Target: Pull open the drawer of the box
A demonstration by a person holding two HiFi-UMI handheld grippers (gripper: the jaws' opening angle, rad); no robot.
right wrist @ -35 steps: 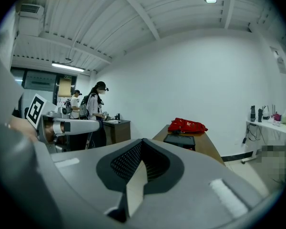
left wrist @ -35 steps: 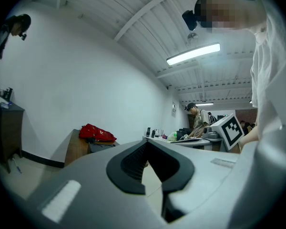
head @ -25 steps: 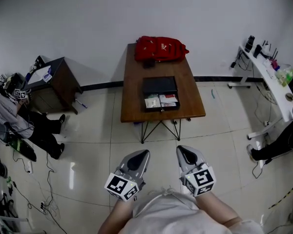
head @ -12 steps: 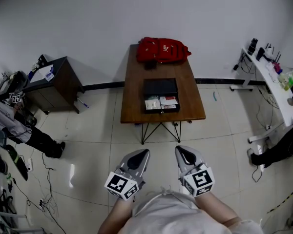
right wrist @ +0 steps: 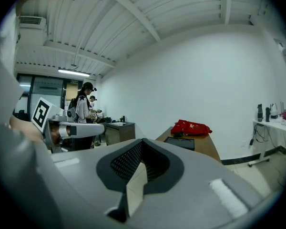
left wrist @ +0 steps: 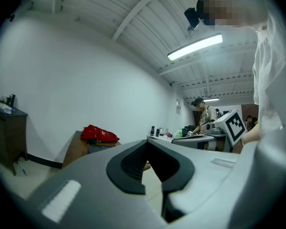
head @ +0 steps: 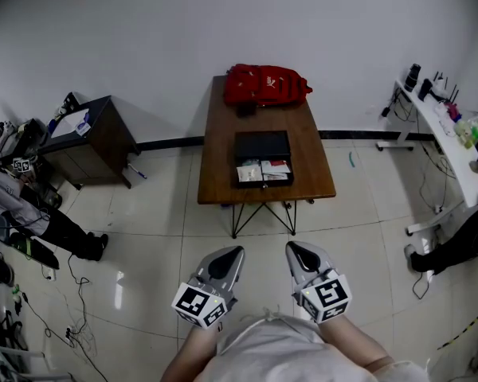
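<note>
A black box (head: pixel 262 144) sits on the brown table (head: pixel 219 183) far ahead of me. Its drawer (head: pixel 263 170) stands pulled out toward me, with cards and papers showing inside. Both grippers hang low by my body, well short of the table. My left gripper (head: pixel 236 250) is shut with nothing in it, jaw tips meeting. My right gripper (head: pixel 293 247) is likewise shut and empty. In the right gripper view, the box (right wrist: pixel 181 142) lies beyond the shut right gripper (right wrist: pixel 143 141). The left gripper (left wrist: pixel 148 143) points past the table (left wrist: pixel 77 149).
A red backpack (head: pixel 264 83) lies at the table's far end against the wall. A dark cabinet (head: pixel 92 138) stands at the left, with a seated person (head: pixel 24 205) and floor cables near it. A white desk (head: pixel 442 146) lines the right side. Tiled floor (head: pixel 263 229) separates me from the table.
The grippers have hardly moved. The seated person at the left has shifted, and the head view has drifted slightly.
</note>
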